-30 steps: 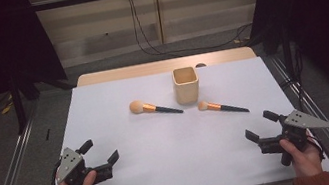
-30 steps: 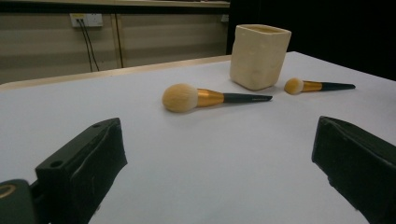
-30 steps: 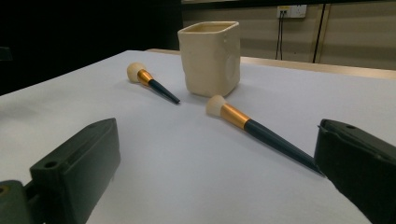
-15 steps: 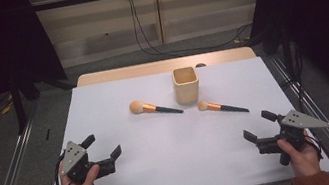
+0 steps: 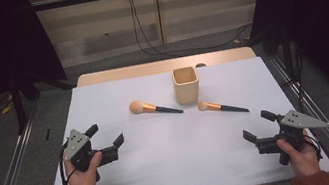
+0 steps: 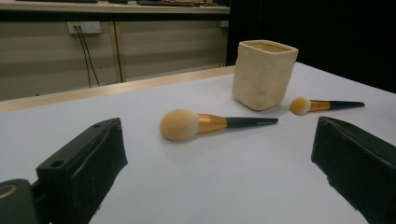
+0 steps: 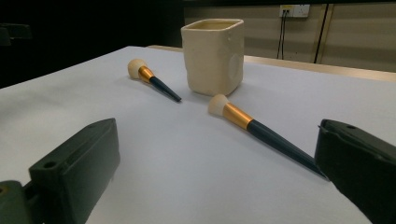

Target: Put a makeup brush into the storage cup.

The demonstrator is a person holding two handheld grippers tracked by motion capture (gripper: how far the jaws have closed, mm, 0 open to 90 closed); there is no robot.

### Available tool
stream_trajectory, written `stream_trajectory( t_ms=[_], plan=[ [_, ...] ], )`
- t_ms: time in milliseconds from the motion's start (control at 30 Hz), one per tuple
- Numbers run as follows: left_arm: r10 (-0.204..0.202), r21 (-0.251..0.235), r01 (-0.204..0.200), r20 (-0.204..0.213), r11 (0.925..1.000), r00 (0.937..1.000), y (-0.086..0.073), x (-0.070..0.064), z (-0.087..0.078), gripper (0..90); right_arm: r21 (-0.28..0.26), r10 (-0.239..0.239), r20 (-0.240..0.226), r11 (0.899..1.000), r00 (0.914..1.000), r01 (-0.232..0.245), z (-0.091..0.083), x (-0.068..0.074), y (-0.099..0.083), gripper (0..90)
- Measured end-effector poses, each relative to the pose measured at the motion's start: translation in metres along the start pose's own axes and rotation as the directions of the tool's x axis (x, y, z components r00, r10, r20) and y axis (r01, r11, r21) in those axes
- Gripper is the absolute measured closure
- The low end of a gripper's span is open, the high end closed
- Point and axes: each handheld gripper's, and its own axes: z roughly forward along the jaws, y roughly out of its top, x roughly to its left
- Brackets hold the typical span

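Both grippers idle, nothing held. Left gripper (image 5: 108, 141) sits near the table's front-left, jaws spread wide. Right gripper (image 5: 257, 127) at front-right, jaws also wide apart.

Large brush (image 5: 154, 108) lies flat on the white table (image 5: 174, 162), left of the cup (image 5: 186, 84). Long axis runs roughly left-right in the high view, slightly diagonal: fluffy head to the left, dark handle tip toward the right and a bit nearer the person, ending just in front of the cup.

Small brush (image 5: 220, 107) lies flat right of the cup, same sort of slant: head close to the cup's front-right corner, handle pointing right and toward the right gripper.

Cup stands upright, well back from both grippers.

Hard to see: in the right gripper view the small brush's handle end (image 7: 299, 156) runs behind the right-hand jaw. Cup interior isn't readable from any view. Both jaws are cut off at the frame bottom in each gripper view.
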Motion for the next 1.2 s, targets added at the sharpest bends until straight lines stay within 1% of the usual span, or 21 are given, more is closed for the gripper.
stream_trajectory(
  t_ms=[100,167,200,267,300,367,400,433,500,600,633,667,700,733,800,833,867,1033,1100,1167,1200],
  plan=[
    [-0.010,-0.002,0.010,0.007,0.9999,0.9999,0.002,0.003,0.002,2.9,-0.003,0.001,0.004,1.000,1.0000,-0.001,-0.001,0.000,0.000,0.1],
    [-0.007,-0.006,0.007,0.011,1.0000,0.9999,0.006,0.004,0.007,2.9,-0.006,0.001,0.005,1.000,1.0000,-0.001,-0.001,0.000,0.000,0.1],
    [0.004,-0.006,-0.004,0.008,1.0000,1.0000,0.008,0.004,0.009,2.9,-0.005,-0.001,0.005,1.000,1.0000,0.001,-0.001,0.000,0.000,0.0],
    [-0.008,0.004,0.008,0.016,1.0000,0.9998,0.011,0.004,0.012,2.9,-0.007,0.007,0.004,1.000,1.0000,-0.007,-0.001,0.000,-0.001,0.1],
    [0.016,0.023,-0.016,0.019,0.9996,0.9997,0.013,0.003,0.015,2.9,-0.006,0.007,0.005,1.000,1.0000,-0.007,-0.001,0.000,-0.001,0.0],
    [0.037,0.028,-0.038,0.034,0.9989,0.9988,0.015,0.000,0.019,2.9,-0.007,0.008,0.005,1.000,1.0000,-0.008,-0.001,-0.001,-0.001,0.0],
    [0.040,0.030,-0.041,0.041,0.9987,0.9983,0.016,0.000,0.021,2.9,-0.008,0.007,0.005,1.000,1.0000,-0.007,-0.001,-0.001,-0.001,0.0],
    [0.026,0.024,-0.027,0.043,0.9993,0.9988,0.017,-0.001,0.023,2.9,-0.007,0.005,0.005,1.000,1.0000,-0.005,-0.001,0.000,-0.001,0.0],
    [0.028,0.023,-0.029,0.039,0.9993,0.9989,0.020,0.000,0.028,2.9,-0.008,0.006,0.005,1.000,1.0000,-0.006,0.000,0.000,-0.001,0.0],
    [0.040,0.014,-0.041,0.034,0.9991,0.9986,0.023,0.001,0.034,2.9,-0.010,0.006,0.005,1.000,1.0000,-0.006,-0.001,0.000,-0.001,0.0],
    [0.046,0.013,-0.047,0.041,0.9988,0.9981,0.024,0.002,0.035,2.8,-0.010,0.006,0.006,1.000,1.0000,-0.006,-0.001,0.000,-0.001,0.0],
    [0.064,0.016,-0.065,0.040,0.9978,0.9971,0.025,0.002,0.037,2.6,-0.010,0.007,0.006,1.000,1.0000,-0.007,-0.001,0.000,-0.001,0.0],
    [0.067,0.006,-0.067,0.037,0.9977,0.9971,0.027,0.002,0.039,2.3,-0.008,0.007,0.007,1.000,1.0000,-0.007,-0.001,0.000,-0.001,0.0],
    [0.065,0.005,-0.065,0.030,0.9979,0.9974,0.028,0.003,0.040,2.3,-0.005,0.011,0.005,1.000,0.9999,-0.011,-0.001,0.000,-0.002,0.0],
    [0.059,0.003,-0.059,0.034,0.9983,0.9977,0.030,0.004,0.044,2.2,-0.006,0.013,0.004,1.000,0.9999,-0.012,0.000,0.000,-0.002,0.0],
    [0.067,0.002,-0.067,0.029,0.9978,0.9974,0.031,0.005,0.045,2.2,-0.007,0.012,0.005,1.000,0.9999,-0.012,-0.001,0.000,-0.001,0.0],
    [0.066,0.000,-0.066,0.028,0.9978,0.9974,0.032,0.005,0.047,2.2,-0.007,0.012,0.005,1.000,0.9999,-0.012,0.000,0.000,-0.002,0.0],
    [0.045,-0.021,-0.044,0.033,0.9988,0.9985,0.036,0.007,0.056,2.2,-0.004,0.013,0.002,1.000,0.9999,-0.013,0.000,0.000,-0.002,0.0],
    [0.049,-0.014,-0.048,0.030,0.9987,0.9984,0.037,0.009,0.060,2.2,-0.006,0.012,0.002,1.000,0.9999,-0.012,0.000,0.000,-0.002,0.0],
    [0.043,-0.014,-0.043,0.038,0.9990,0.9983,0.039,0.009,0.065,2.2,-0.006,0.013,0.002,1.000,0.9999,-0.013,0.000,0.001,-0.002,0.0],
    [0.052,-0.015,-0.051,0.040,0.9986,0.9979,0.040,0.008,0.067,2.2,-0.005,0.013,0.003,1.000,0.9999,-0.013,0.000,0.001,-0.001,0.0]
  ],
)
